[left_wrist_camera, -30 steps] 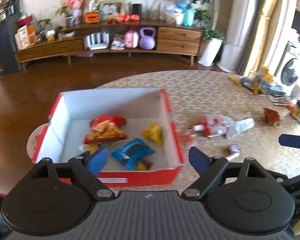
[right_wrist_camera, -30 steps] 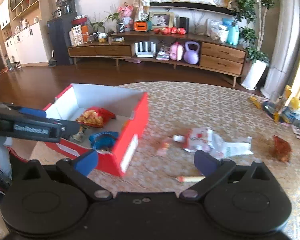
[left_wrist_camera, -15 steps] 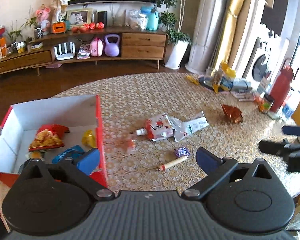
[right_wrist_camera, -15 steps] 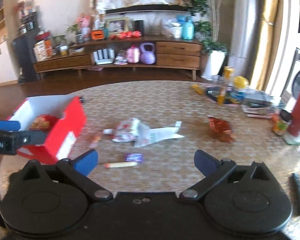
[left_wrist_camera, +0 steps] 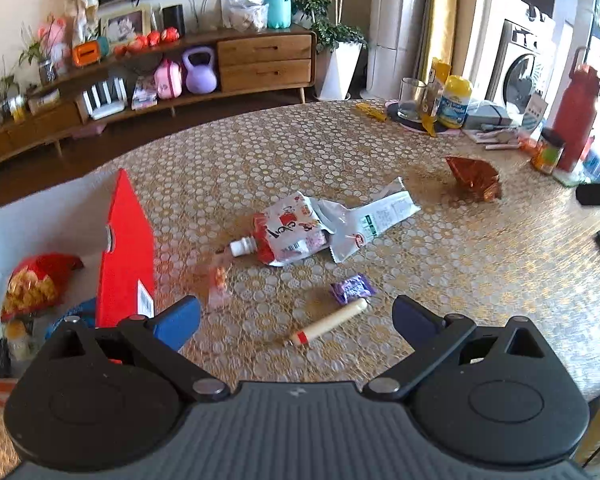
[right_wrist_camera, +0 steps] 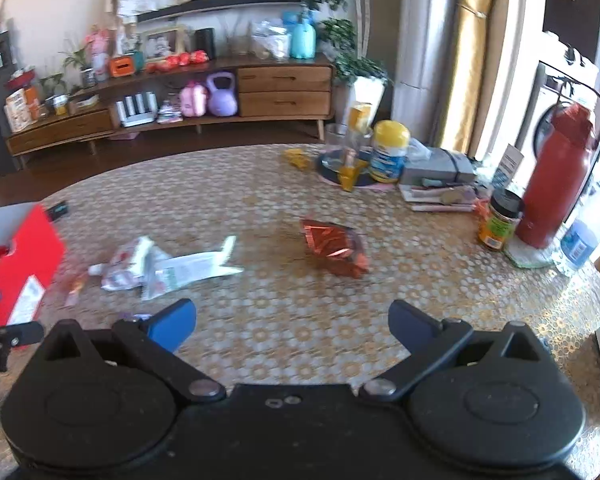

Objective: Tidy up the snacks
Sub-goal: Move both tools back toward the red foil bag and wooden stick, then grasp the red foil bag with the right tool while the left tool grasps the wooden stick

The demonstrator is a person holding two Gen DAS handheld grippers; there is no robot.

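A red box [left_wrist_camera: 126, 248] with a white inside stands at the left and holds several snack packs, among them a red chip bag [left_wrist_camera: 36, 284]. On the table lie a white-red drink pouch [left_wrist_camera: 290, 234], a white wrapper [left_wrist_camera: 374, 216], a purple candy [left_wrist_camera: 352, 288], a sausage stick [left_wrist_camera: 330, 322], a small clear packet [left_wrist_camera: 219, 284] and a copper foil bag [left_wrist_camera: 474, 178]. My left gripper [left_wrist_camera: 296, 320] is open and empty just above the sausage stick. My right gripper [right_wrist_camera: 292, 324] is open and empty, in front of the foil bag [right_wrist_camera: 334, 246]. The box [right_wrist_camera: 20, 264] is at its far left.
At the table's far right stand a red flask [right_wrist_camera: 556, 176], a spice jar [right_wrist_camera: 500, 220], a yellow-lidded tub [right_wrist_camera: 388, 152], a glass [right_wrist_camera: 348, 140] and papers [right_wrist_camera: 436, 192]. A wooden sideboard [right_wrist_camera: 220, 96] runs along the back wall.
Both grippers have swung right, away from the box. The left one now faces the loose snacks on the table; the right one now faces the foil bag and the red flask. Both stay open.
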